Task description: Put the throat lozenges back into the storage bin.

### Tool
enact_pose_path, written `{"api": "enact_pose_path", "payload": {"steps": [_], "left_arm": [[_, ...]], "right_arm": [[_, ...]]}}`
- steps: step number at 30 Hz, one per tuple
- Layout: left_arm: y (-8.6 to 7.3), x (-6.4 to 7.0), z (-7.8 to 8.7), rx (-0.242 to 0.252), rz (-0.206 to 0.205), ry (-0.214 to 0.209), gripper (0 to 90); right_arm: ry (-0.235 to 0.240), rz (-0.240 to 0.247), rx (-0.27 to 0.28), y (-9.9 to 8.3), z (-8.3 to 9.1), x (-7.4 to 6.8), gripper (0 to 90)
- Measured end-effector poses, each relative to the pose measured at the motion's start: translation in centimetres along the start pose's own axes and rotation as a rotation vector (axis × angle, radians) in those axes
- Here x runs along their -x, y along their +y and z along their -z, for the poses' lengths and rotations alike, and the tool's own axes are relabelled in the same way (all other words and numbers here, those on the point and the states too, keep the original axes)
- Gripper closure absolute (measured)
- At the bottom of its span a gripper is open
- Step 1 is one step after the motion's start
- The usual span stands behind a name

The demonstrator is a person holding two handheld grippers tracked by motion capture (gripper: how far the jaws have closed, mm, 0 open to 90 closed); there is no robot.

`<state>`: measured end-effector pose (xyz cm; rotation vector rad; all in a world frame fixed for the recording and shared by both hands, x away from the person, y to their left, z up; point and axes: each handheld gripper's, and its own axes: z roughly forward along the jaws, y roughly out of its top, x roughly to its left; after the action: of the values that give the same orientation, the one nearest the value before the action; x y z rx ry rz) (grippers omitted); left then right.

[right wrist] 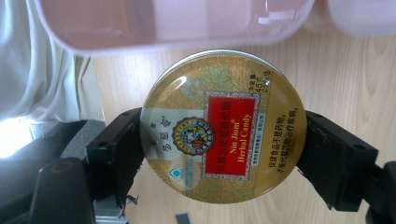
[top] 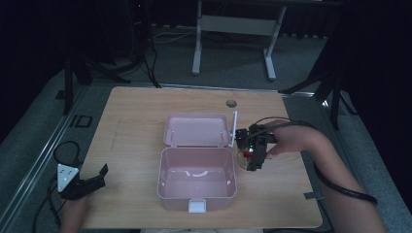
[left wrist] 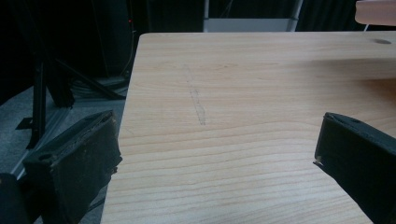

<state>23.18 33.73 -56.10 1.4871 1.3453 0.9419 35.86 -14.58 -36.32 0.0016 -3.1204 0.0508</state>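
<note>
A round gold candy tin (right wrist: 223,126) with a red label is clamped between the two black jaws of my right gripper (right wrist: 219,149). In the high view that gripper (top: 251,156) hovers just right of the open pink lunch box (top: 196,191), with the tin (top: 244,155) barely visible between its jaws. The box's lid (top: 197,130) lies flat behind the base. My left gripper (top: 93,180) rests at the table's front left edge, open, with nothing between its fingers (left wrist: 79,158).
A white stick (top: 234,127) stands upright beside the lid's right edge. A round cable hole (top: 231,103) sits in the wooden table (top: 136,111) behind the box. A desk frame and tripod legs stand beyond the far edge.
</note>
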Motion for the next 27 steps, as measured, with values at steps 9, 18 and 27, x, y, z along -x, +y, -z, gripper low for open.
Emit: {"api": "enact_pose_path", "payload": {"steps": [9,18,27], "left_arm": [[0.0,0.0,0.0,0.0,0.002,-0.001,0.4],[0.0,0.0,0.0,0.001,0.002,-0.002,0.4],[0.0,0.0,0.0,0.001,0.004,-0.003,0.4]], "right_arm": [[0.02,0.052,0.022,3.4,-0.6,0.0,20.1],[0.028,0.104,0.017,6.1,-0.9,-0.6,20.1],[0.047,0.121,0.009,7.2,-2.6,-0.8,20.1]]}}
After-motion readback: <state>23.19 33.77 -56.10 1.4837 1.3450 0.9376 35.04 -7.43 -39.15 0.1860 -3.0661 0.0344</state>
